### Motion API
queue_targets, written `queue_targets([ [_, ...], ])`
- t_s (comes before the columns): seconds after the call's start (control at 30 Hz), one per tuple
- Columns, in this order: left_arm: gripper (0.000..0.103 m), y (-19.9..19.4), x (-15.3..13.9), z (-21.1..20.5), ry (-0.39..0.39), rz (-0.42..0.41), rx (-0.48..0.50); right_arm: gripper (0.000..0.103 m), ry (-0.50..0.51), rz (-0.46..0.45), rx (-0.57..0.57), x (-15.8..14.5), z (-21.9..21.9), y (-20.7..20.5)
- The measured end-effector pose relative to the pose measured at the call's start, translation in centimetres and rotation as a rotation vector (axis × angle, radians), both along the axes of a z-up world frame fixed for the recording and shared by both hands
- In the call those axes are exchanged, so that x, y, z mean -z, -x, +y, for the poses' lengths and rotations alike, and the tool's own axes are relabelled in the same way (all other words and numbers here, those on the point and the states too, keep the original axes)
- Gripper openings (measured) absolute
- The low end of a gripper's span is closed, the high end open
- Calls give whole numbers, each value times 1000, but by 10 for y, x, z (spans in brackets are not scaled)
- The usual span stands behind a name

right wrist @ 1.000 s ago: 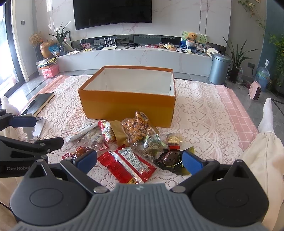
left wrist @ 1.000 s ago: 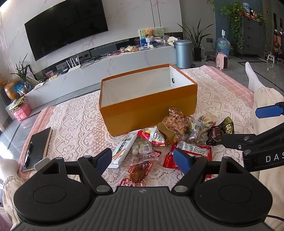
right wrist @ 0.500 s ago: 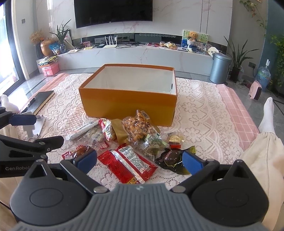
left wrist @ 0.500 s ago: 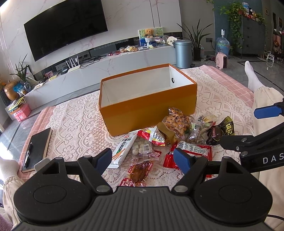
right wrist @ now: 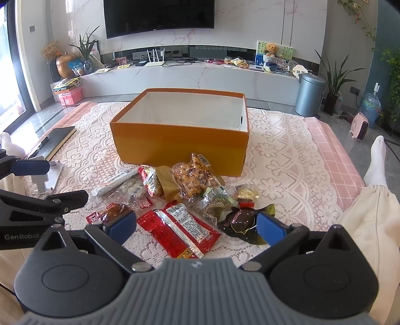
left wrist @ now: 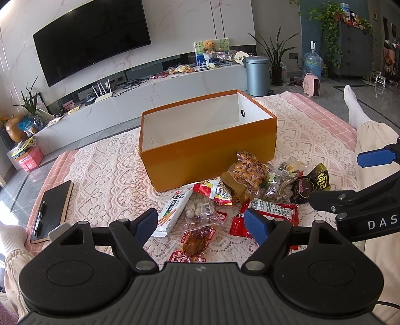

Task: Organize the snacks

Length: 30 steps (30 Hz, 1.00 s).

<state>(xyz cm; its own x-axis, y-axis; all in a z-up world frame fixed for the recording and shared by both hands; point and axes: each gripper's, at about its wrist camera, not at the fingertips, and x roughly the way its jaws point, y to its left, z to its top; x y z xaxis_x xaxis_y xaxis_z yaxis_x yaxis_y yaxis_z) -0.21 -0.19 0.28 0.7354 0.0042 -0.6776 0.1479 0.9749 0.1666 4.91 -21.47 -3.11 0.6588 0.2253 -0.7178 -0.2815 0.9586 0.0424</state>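
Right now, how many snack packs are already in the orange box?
0. The orange box shows only bare white walls; its floor is partly hidden. Every snack pack lies on the lace cloth in front.

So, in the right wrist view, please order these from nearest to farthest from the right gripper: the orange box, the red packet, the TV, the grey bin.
Measured from the right gripper:
1. Red packet, lying between its open fingers.
2. Orange box, straight ahead behind the snack pile.
3. Grey bin, far right, on the floor.
4. TV, on the back wall.
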Motion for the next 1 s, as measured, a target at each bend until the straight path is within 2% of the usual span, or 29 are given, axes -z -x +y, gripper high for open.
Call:
queue_targets([
  [1.0,92,0,-1,-1,6,-3,6,99,-15,7,23,4,-5,-6],
])
